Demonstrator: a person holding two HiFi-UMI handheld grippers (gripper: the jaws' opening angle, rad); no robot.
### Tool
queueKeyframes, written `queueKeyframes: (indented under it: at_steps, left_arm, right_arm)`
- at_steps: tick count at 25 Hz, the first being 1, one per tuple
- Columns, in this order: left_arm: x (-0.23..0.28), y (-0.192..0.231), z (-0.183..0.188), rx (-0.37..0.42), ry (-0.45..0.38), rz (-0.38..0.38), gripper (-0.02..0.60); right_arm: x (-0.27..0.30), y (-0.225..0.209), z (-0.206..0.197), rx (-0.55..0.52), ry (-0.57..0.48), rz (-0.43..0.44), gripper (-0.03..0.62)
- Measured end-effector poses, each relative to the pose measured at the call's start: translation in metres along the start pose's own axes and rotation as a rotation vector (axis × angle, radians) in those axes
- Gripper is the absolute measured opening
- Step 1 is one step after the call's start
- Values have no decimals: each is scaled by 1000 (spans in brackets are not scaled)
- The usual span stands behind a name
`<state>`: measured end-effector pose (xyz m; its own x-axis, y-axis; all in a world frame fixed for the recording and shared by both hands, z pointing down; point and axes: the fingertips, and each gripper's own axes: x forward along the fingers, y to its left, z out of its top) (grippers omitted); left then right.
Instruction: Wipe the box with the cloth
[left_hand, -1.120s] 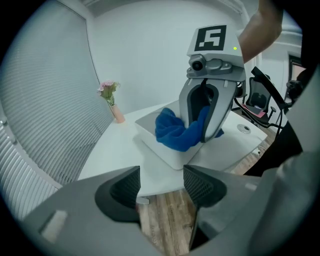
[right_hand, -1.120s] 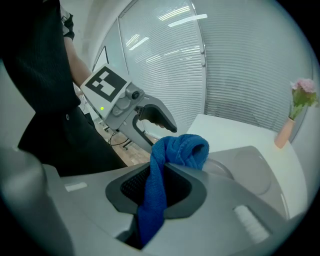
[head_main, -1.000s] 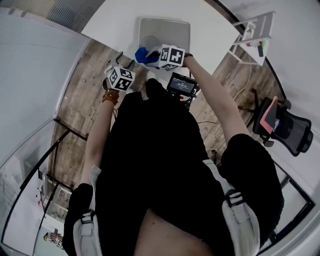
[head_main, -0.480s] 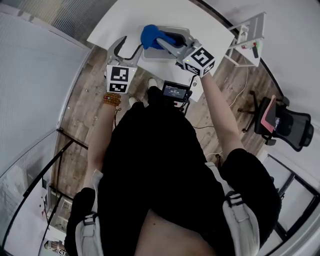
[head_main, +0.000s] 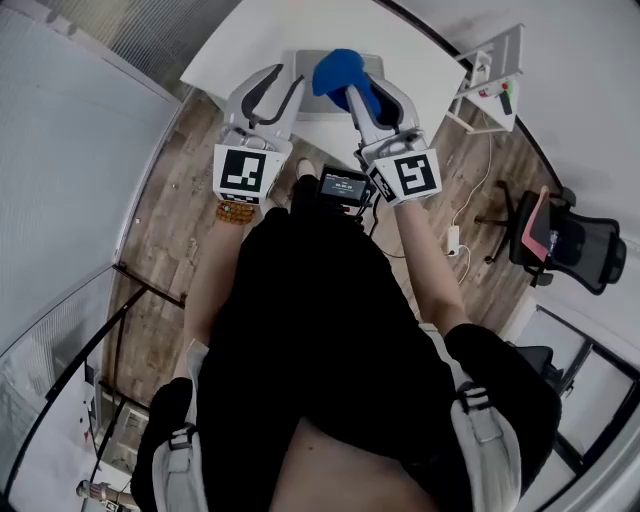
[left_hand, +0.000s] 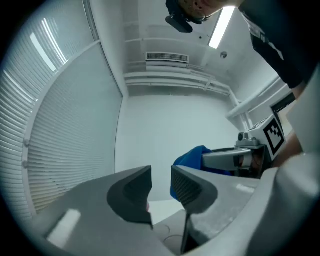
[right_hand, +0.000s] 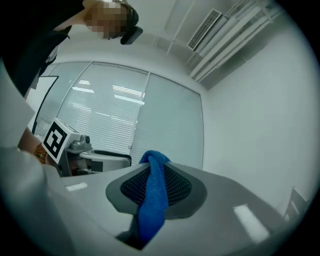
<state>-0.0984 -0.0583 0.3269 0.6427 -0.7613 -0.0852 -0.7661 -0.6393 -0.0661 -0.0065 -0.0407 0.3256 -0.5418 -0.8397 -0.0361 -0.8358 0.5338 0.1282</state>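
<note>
My right tool (right_hand: 156, 187) pinched the cloth (right_hand: 152, 205): soft, light, floppy, and the bunched-fold grip looked secure. On my left tool (left_hand: 161, 187) the jaws had just been closing to a narrow gap, nothing between. The box (head_main: 308, 62) looked rigid.

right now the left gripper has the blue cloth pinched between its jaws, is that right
Not quite. It is the right gripper that has the blue cloth pinched between its jaws, as the right gripper view shows. The left gripper holds nothing: in the left gripper view its jaws have just been closing, with a gap left and nothing between them.
</note>
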Motion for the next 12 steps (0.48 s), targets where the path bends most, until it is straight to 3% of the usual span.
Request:
queueKeyframes:
  at_steps: [5, 12]
  left_arm:
    - [-19, 3, -10, -41, 2, 63, 193]
    - [-27, 1, -18, -37, 8, 90, 147]
  right_arm:
    - [-10, 18, 0, -32, 18, -47, 80]
    - [-7, 26, 0, -37, 20, -31, 78]
